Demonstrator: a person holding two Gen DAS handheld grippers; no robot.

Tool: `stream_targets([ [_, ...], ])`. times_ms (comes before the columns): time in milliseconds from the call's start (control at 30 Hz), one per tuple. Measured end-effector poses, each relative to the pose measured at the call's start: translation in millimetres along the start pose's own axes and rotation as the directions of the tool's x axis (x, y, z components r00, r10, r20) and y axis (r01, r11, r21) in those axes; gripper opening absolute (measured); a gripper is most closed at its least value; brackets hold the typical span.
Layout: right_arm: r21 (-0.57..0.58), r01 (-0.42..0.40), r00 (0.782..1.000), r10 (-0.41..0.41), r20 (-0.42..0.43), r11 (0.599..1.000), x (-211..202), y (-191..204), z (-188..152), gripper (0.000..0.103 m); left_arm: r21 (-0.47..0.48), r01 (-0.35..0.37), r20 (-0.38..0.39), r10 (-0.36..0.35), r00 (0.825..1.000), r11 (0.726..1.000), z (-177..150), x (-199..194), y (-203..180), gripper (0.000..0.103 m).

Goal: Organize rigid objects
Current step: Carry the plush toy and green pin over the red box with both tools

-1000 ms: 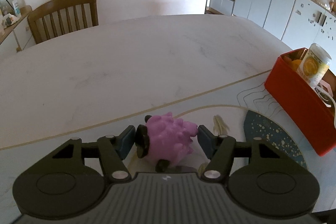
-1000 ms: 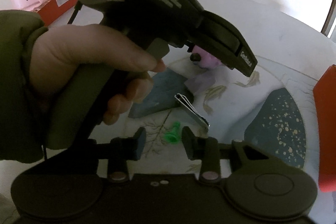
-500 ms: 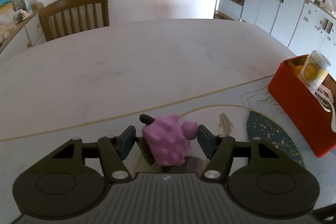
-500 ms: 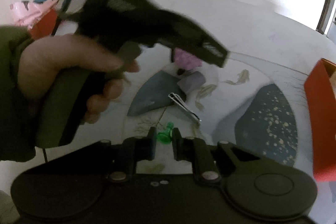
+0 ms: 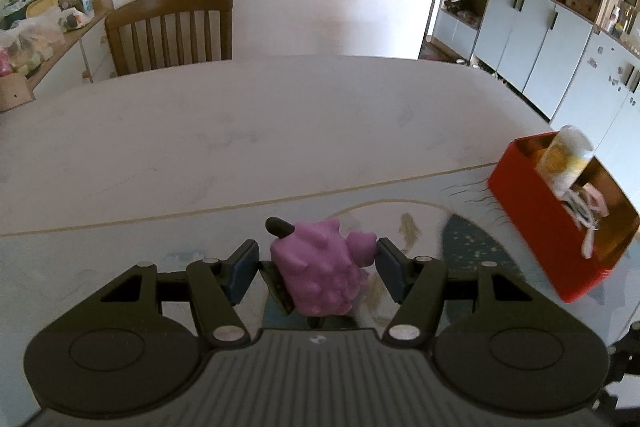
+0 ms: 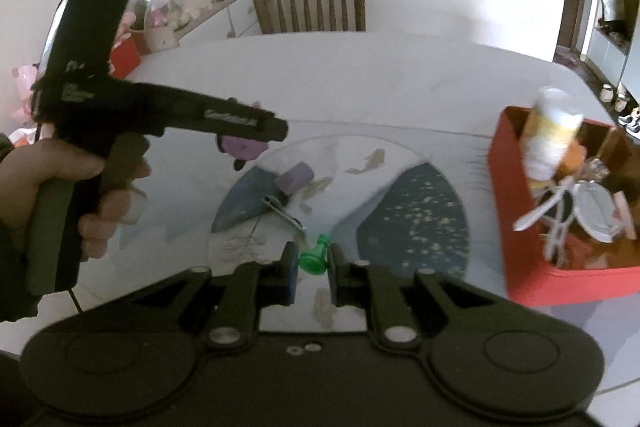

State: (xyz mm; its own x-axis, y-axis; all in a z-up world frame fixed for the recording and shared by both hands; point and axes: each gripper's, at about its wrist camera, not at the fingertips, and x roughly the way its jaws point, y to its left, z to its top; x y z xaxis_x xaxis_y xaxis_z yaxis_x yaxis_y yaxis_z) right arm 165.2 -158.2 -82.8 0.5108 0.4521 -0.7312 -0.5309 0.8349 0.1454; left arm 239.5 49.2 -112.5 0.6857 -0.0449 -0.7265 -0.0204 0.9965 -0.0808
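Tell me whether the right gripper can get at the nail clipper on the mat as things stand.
Probably not yet. The right gripper is shut on a small green piece, so its jaws are taken. The nail clipper lies uncovered on the mat just ahead, so the path itself looks free once the piece is dropped.

Left view: sits on the left tool (image 5: 316, 261), close behind its tips, and looks down and across the bench (image 5: 280, 123) to a chair (image 5: 172, 27) and the wall.
Right view: sits on the right tool (image 6: 312, 261), looks down the same way, from further right.
Both see: the chair (image 6: 312, 5), the red box (image 5: 556, 223), the blue mat (image 6: 416, 223).
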Motion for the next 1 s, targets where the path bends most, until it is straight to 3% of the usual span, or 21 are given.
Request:
stream_targets([
  [567, 0.032, 0.037, 0.993, -0.041, 0.107, 0.999, -53, -80, 3, 0.014, 0.023, 0.073, 0.039, -0.074, 0.997, 0.997, 9, -65, -78, 0.063],
  [1000, 0.048, 0.074, 0.99, -0.079, 0.121, 0.996, -69, -164, -1, 0.014, 0.081, 0.14, 0.034, -0.143, 0.989, 0.987, 22, -54, -173, 0.063],
])
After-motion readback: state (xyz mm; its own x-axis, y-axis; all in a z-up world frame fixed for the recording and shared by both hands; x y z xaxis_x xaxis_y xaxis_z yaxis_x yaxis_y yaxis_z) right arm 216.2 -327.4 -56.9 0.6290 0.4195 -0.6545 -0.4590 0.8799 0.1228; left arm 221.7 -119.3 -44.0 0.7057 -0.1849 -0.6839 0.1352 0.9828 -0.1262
